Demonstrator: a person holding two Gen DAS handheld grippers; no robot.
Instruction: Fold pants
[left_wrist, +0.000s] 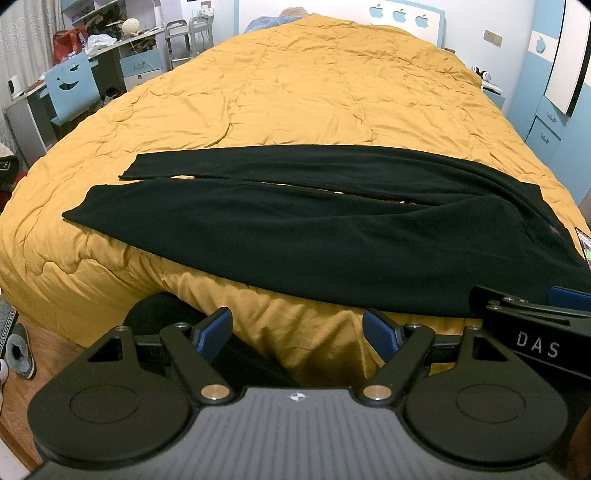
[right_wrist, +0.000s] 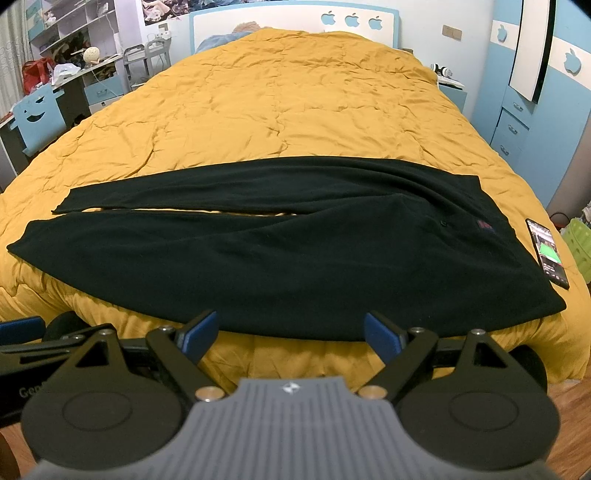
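1. Lying flat, the pants (right_wrist: 280, 254) span the lower middle of both views, on the near part of the bed (right_wrist: 295, 107), hems at frame left and waist at frame right.
2. Their long axis runs left to right across the frame; the two legs lie side by side, with a thin strip of quilt showing between them.
3. No fold looks made yet, so I judge the first step is laying one leg over the other.
4. Doing that well means pinching the near leg's edge at the hem and the waist together, lifting low, and matching the seams.
5. Left tool (left_wrist: 297, 328) and right tool (right_wrist: 290, 330) both stand wide and hold nothing, just short of the near edge.
6. Beside the waist, at frame right, lies a phone (right_wrist: 546, 253); keep the cloth off it.
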